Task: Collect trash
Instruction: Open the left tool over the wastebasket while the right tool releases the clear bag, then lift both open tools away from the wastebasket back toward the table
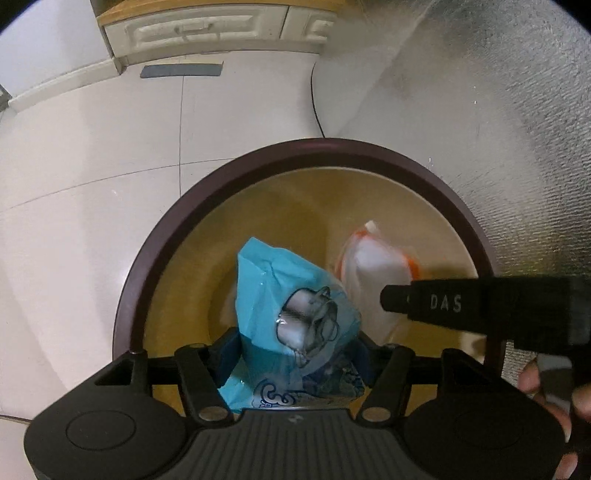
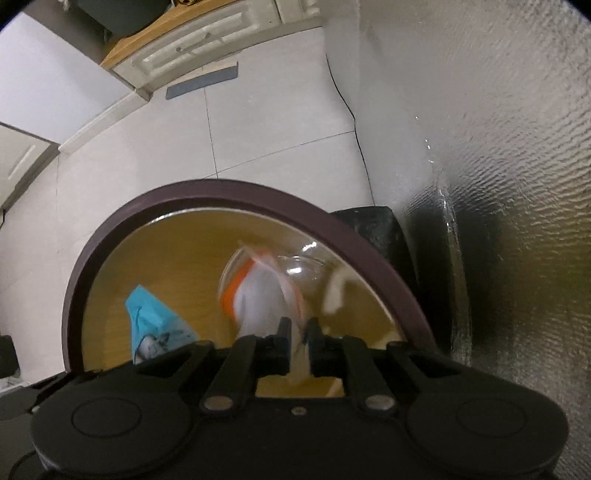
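Observation:
A round bin with a dark maroon rim [image 1: 177, 206] and a yellow-brown inside stands on the floor below both grippers; it also shows in the right wrist view [image 2: 110, 225]. My left gripper [image 1: 293, 354] is shut on a blue wrapper [image 1: 280, 291] and holds it over the bin's mouth. My right gripper [image 2: 298, 345] is shut on a white and orange wrapper [image 2: 258, 295], also over the bin. The right gripper's body [image 1: 461, 306] reaches in from the right in the left wrist view, with the white and orange wrapper [image 1: 376, 258] beside it. The blue wrapper [image 2: 155, 325] shows at lower left in the right wrist view.
White floor tiles [image 1: 92, 147] surround the bin. A textured silver wall [image 1: 498, 110] stands close on the right, with a thin black cable [image 2: 351, 110] along its foot. A black object [image 2: 373, 225] sits behind the bin. A cream cabinet [image 1: 207, 29] and a grey mat [image 1: 181, 70] lie farther off.

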`<state>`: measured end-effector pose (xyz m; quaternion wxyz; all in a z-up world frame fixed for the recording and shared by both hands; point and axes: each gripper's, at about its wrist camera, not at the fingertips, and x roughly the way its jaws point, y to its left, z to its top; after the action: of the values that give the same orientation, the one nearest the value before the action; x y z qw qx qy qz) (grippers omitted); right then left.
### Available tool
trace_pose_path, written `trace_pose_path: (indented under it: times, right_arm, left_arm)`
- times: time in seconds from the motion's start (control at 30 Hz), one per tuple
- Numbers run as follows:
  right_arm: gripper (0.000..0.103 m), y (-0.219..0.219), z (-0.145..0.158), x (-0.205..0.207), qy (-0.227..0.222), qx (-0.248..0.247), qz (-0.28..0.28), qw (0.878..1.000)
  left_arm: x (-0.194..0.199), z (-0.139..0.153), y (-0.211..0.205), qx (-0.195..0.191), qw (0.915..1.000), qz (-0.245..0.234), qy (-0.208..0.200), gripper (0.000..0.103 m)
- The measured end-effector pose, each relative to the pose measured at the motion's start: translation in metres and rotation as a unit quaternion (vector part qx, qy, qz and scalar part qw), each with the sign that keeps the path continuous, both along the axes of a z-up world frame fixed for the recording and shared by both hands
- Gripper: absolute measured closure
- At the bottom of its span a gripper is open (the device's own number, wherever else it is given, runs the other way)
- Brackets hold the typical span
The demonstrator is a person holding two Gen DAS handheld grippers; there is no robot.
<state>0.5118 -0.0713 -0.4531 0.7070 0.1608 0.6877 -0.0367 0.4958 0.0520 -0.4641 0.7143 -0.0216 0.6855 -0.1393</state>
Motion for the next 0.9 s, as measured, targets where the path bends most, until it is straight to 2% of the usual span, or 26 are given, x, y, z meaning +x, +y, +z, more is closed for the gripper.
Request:
trace_pose_path:
  times: [0.13,0.2,0.37,0.43,0.67,0.9]
  right_arm:
    - [0.079,-0.001,0.007,-0.002,0.001,0.009,0.006,1.000]
    - [0.075,-0.004,0.015,-0.004,-0.003,0.005,0.010,1.000]
    - [0.067,-0.008,0.035,-0.010,-0.016,0.006,0.012,1.000]
    - [0.062,-0.010,0.043,-0.015,-0.020,0.005,0.014,1.000]
    - [0.057,-0.016,0.072,-0.033,-0.027,0.017,0.017,0.999]
    - [0.045,-0.018,0.106,-0.049,-0.047,0.016,0.020,0.999]
  left_arm:
    - [-0.002,0.007,0.004,0.006,1.0000,0.003,0.003,0.024]
    - [-0.002,0.013,0.008,0.005,1.0000,0.005,0.005,0.023]
    - [-0.006,0.028,0.015,0.018,0.9998,0.011,0.002,0.011]
    - [-0.007,0.033,0.018,0.020,0.9996,0.018,0.006,0.010]
    - [-0.017,0.051,0.029,0.016,0.9996,0.023,0.009,0.005]
    - [-0.033,0.086,0.044,0.012,0.9996,0.024,-0.009,0.002]
